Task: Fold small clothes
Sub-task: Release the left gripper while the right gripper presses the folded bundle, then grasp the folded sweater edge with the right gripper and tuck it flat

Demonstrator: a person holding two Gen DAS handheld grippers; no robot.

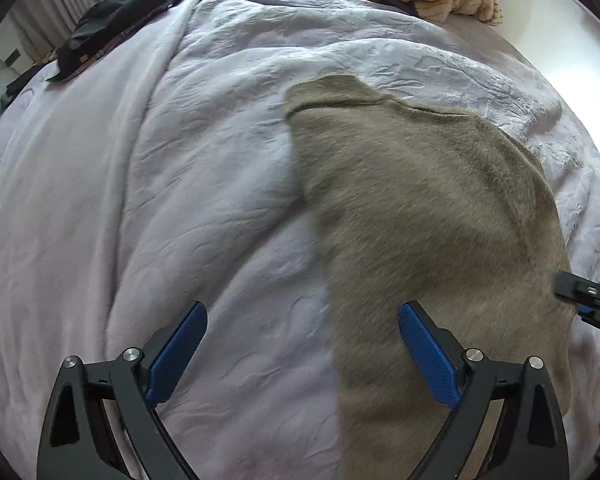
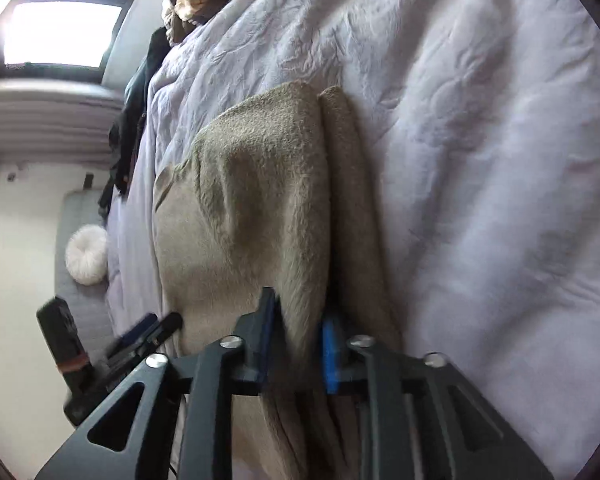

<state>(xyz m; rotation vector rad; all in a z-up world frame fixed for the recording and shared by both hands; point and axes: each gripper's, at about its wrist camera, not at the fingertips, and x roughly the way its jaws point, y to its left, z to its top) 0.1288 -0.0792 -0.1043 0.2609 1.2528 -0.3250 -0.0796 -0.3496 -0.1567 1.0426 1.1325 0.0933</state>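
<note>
Left claw (image 1: 302, 354) hangs spread wide at the bottom of its own view, pointing steeply down at the bed, its two blue pads (image 1: 179, 350) well apart and gripping nothing; the left pad sits over bare lavender quilt (image 1: 140, 200), the right pad over the near end of a taupe fleece garment (image 1: 420, 208). That garment lies flat on the quilt, running from the frame's centre to its lower right, a seamed edge at its upper end. At the far right edge, the tip of the right claw (image 1: 584, 300) enters over the garment's right side, with fingertips of a person's hand just below it.

In the right wrist view, the left claw (image 2: 148, 332) appears as a dark blur at lower left, beside the garment's (image 2: 252, 200) edge. At bottom centre, the right claw (image 2: 296, 344) points slantwise down, its jaws narrowed around a raised fold of the fleece that passes between the blue pads (image 2: 329, 354); whether they pinch it is unclear. A second fold lies alongside to the right, against the quilt (image 2: 480, 160).
</note>
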